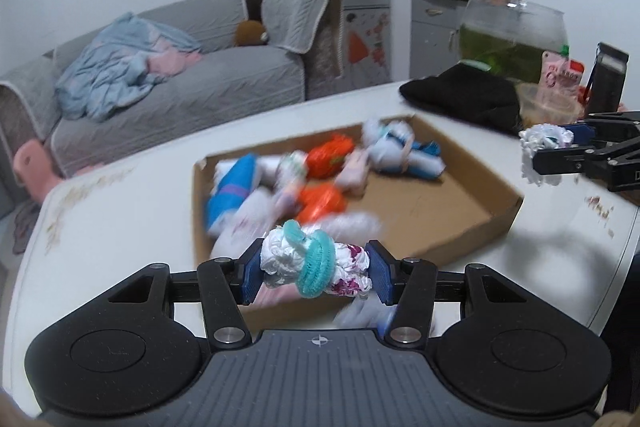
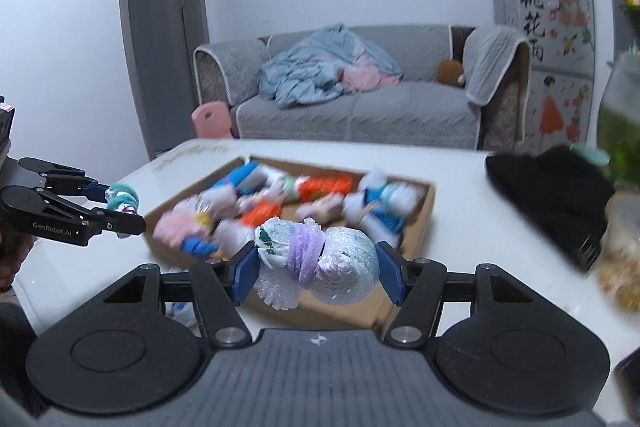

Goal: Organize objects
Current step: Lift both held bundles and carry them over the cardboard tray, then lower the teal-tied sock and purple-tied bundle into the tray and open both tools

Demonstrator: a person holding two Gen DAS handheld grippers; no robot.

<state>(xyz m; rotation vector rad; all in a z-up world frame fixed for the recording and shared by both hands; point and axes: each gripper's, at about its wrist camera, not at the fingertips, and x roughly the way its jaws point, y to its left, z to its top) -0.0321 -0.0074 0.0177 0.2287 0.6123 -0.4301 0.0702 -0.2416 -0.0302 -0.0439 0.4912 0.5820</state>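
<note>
On the white table [image 1: 120, 227], toward its middle, sits a shallow cardboard tray [image 1: 460, 203] that carries a blurred heap of rolled plastic-bag bundles [image 1: 320, 167], crowded along its far edge and left side; the right half of the tray floor is bare. At the table's far right corner lie a folded black cloth [image 1: 460, 95], a glass bowl with green contents [image 1: 516, 39] and some small containers.

The left gripper [image 1: 316, 265] is clamped on a white bundle tied with a teal band [image 1: 316, 263], held in the air over the tray's near edge, its blue pads pressing on both ends. The right gripper [image 2: 316, 263] is closed on a white bundle tied with a purple band [image 2: 316, 259], also raised above the near edge of the tray; in the left wrist view it hangs beyond the tray's right edge.

By the look of it the sorting is only partly done: two bundles are lifted clear, while many remain in the tray. Where the held pair should go is not visible, and nothing on the bare table shows a finished group yet.
</note>
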